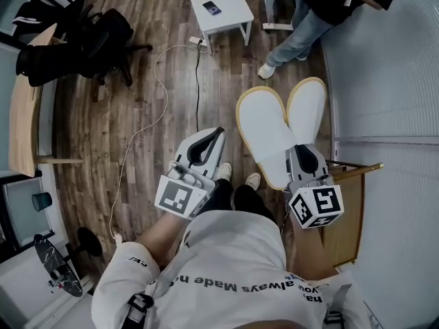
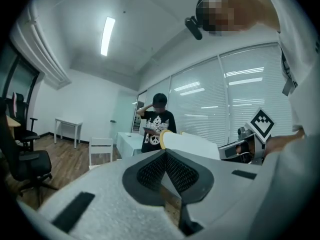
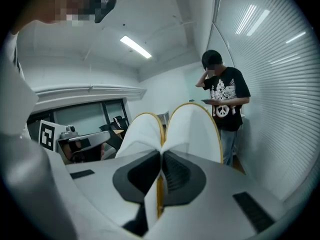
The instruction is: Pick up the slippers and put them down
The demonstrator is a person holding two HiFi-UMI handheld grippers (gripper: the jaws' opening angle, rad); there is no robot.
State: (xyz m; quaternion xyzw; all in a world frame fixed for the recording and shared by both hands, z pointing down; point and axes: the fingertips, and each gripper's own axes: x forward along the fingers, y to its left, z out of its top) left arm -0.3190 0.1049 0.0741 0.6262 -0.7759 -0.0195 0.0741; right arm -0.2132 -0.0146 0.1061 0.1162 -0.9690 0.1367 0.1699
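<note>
Two white slippers with yellow rims are held together as a pair, soles facing up in the head view: one slipper [image 1: 264, 132] and the other slipper [image 1: 307, 108] fan out above the wooden floor. My right gripper [image 1: 302, 151] is shut on their heel ends. In the right gripper view the right gripper [image 3: 161, 155] pinches both slippers [image 3: 192, 129] between its black pads. My left gripper [image 1: 215, 136] hangs to the left of the slippers, apart from them. In the left gripper view the left gripper [image 2: 165, 153] has its pads meeting with nothing between, and the slippers [image 2: 187, 143] show beyond.
A person [image 1: 322, 5] stands ahead near a small white table [image 1: 230, 16] with a phone on it. A black office chair [image 1: 82, 36] and a wooden desk [image 1: 20, 108] are at left. A white cable [image 1: 161, 94] runs across the floor. A wooden stand [image 1: 350, 204] is beside the blinds at right.
</note>
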